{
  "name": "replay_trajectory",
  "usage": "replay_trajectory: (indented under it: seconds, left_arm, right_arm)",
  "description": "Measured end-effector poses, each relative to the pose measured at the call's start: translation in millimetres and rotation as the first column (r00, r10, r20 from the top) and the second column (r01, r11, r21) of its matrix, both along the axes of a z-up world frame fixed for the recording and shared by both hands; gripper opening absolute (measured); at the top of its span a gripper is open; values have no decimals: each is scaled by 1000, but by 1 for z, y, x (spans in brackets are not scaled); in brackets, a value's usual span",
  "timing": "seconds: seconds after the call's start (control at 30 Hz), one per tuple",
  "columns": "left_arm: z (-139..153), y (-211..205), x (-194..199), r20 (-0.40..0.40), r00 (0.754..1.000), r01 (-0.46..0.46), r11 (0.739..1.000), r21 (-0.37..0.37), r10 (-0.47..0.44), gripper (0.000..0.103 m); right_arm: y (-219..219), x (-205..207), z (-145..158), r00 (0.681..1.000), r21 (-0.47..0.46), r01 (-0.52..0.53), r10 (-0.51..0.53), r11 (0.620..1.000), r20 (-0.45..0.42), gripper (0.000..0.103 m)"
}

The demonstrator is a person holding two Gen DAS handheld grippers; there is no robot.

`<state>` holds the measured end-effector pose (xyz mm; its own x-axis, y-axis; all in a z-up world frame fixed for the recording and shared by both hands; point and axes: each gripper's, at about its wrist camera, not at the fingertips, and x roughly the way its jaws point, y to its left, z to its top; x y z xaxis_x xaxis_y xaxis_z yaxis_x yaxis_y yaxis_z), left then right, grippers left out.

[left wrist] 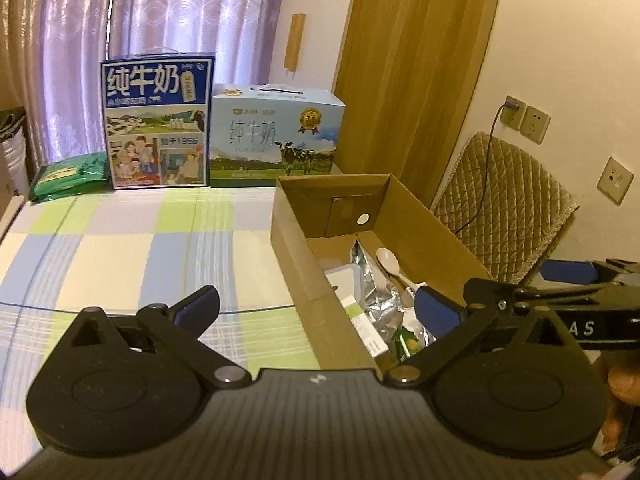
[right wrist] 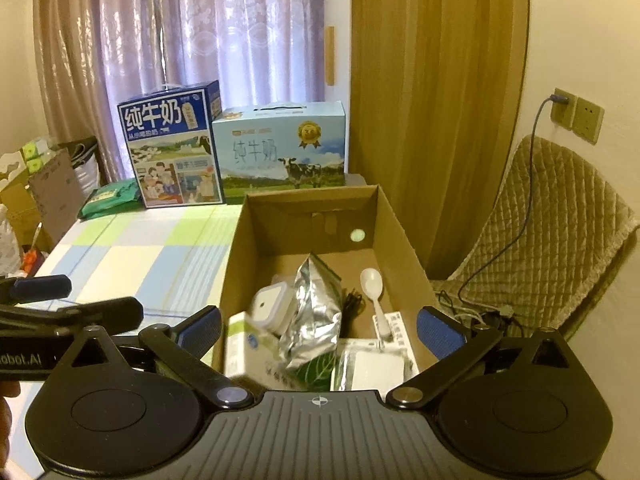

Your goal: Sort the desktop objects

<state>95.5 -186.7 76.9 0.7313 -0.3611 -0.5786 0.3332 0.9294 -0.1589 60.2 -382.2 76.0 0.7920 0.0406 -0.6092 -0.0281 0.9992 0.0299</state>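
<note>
Right wrist: milk cartons (right wrist: 236, 148) stand behind the cardboard box (right wrist: 240, 256).

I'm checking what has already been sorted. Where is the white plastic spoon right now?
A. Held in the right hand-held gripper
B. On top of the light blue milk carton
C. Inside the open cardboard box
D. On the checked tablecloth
C: the white plastic spoon lies on the floor of the cardboard box, beside the silver foil bag.
</note>
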Motion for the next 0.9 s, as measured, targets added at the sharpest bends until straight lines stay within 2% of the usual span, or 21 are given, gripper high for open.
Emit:
replay_trajectory:
  seconds: [0.5,0.9]
  left_arm:
    - [11,18,-56,-30,999,-17,1000,-4,16,102]
    - [8,31,-78,-48,998,-31,1000,6,31,102]
  right_arm:
    - [11,-54,11,999,40,36,-35,999,-11,101]
    - [18,-83,5,998,39,56,-55,998,-38,101]
